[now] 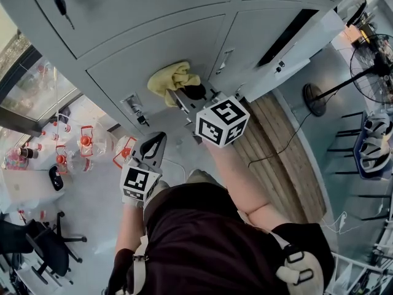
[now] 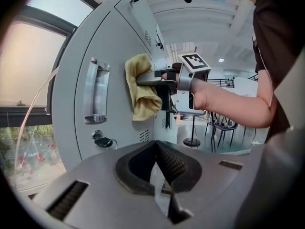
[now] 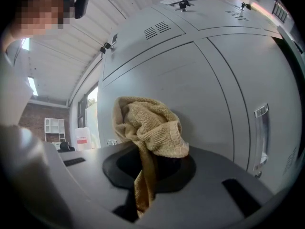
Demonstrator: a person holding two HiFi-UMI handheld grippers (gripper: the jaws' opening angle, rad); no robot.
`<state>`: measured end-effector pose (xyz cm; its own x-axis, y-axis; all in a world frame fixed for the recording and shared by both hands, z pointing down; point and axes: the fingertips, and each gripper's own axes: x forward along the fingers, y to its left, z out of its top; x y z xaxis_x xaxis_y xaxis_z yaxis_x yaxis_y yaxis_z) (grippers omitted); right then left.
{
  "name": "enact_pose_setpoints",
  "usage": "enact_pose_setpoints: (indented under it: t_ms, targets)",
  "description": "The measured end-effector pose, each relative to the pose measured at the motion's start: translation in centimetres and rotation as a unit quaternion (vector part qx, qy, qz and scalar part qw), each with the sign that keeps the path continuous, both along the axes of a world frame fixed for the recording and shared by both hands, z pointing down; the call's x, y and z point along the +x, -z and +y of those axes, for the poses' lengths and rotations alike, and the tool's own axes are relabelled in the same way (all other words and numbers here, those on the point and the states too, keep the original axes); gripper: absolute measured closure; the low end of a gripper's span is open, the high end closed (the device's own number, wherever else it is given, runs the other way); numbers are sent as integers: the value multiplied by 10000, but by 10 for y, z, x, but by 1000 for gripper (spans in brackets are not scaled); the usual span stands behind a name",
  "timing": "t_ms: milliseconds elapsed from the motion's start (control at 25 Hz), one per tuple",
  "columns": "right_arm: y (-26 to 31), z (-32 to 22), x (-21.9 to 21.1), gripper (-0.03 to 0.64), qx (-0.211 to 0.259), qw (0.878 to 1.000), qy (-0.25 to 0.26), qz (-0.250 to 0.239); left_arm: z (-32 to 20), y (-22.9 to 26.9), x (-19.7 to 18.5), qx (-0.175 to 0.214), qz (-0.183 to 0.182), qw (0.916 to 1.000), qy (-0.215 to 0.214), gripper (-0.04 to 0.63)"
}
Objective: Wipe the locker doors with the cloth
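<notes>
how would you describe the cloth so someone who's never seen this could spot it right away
Start at the bank of grey metal lockers across the top of the head view, then find the door straight ahead of the person. The right gripper holds a bunched cloth against that door. It is the only soft, mustard-yellow terry thing there, beside a shiny metal handle.

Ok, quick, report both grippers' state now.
Left gripper: jaws closed, nothing held.
Right gripper: jaws closed on the cloth, against the locker door.
</notes>
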<state>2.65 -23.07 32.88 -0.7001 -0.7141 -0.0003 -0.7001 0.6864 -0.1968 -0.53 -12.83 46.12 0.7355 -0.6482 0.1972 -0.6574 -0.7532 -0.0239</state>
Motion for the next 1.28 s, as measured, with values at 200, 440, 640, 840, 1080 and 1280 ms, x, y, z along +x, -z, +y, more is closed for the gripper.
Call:
enact_pose_setpoints:
  t_ms: [200,440,640,840,1080,1280]
  targets:
    - [1,-10,27,561,-19,9999,-155,-50,-5,-3,15,-21,11,10000,-36,588]
    - [2,-25,69,560,-83,9988,-442,-198,-10,-6,33,-56,11,9999,-89,588]
    - [1,-31,86,560,-168,9979,-478,-397,-13,-7,44,-90,1,9999,-124,588]
    - [-8,-34,92,560,-413,9952,-331,-827,-13,-11,49,-145,-60,9998,-138,588]
    - [-20,-35,93,561,-647,9904,-206,-1200,-10,-18,47,-291,-225,9992,-137,588]
    - [-37,-35,91,561,-817,9880,-194,-1298,-7,-22,44,-313,-259,9991,-139,588]
